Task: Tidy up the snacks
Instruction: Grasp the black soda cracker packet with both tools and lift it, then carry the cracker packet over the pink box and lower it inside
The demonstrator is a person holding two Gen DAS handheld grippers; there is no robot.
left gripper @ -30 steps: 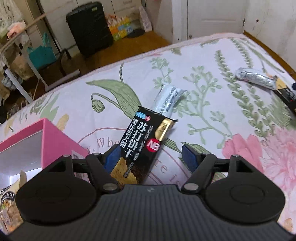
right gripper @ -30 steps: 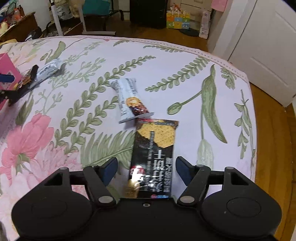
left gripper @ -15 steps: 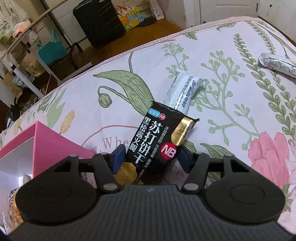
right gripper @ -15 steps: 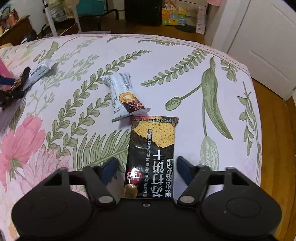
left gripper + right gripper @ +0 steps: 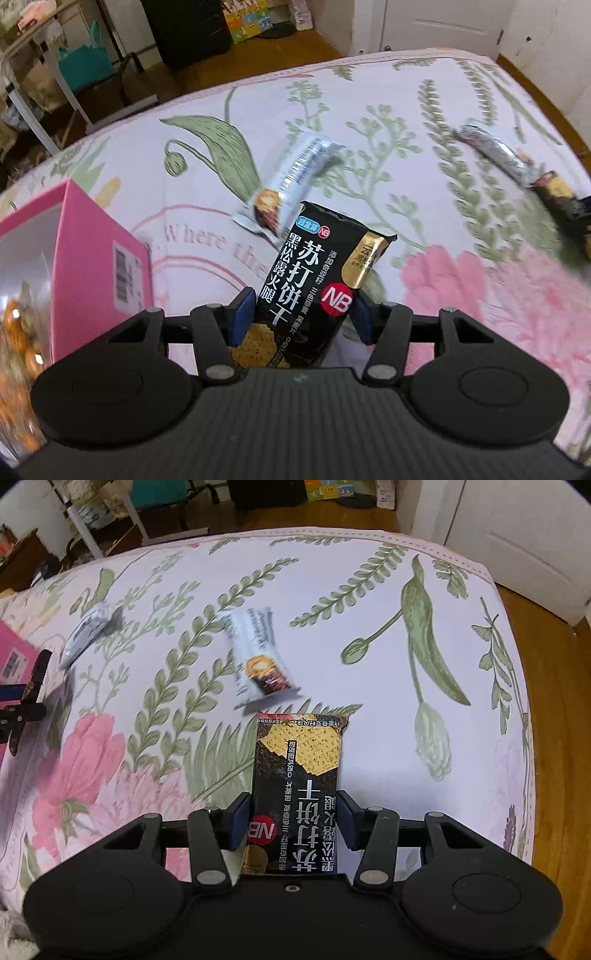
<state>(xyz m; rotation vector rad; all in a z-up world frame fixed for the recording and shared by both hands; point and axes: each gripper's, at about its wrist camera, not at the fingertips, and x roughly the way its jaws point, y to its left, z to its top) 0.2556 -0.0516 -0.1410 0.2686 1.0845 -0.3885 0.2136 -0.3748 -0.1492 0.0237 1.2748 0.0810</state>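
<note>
My left gripper (image 5: 302,314) is shut on a black cracker pack (image 5: 314,280) and holds it above the flowered bed cover, right of the pink box (image 5: 92,236). A silver snack bar (image 5: 291,177) lies just beyond it. My right gripper (image 5: 291,819) is shut on a second black cracker pack (image 5: 299,786). Another silver snack bar (image 5: 258,653) lies ahead of it. The left gripper with its pack shows at the left edge of the right wrist view (image 5: 22,701), next to a silver bar (image 5: 86,631).
The pink box holds snacks seen through its window (image 5: 18,325). The bed's far edge (image 5: 258,77) drops to a wooden floor with a black suitcase (image 5: 184,26) and shelving. A white door (image 5: 517,535) stands to the right.
Both grippers have closed their fingers onto the cracker packs. The left gripper has lifted its pack and moved toward the pink box. The right pack has come up off the cover.
</note>
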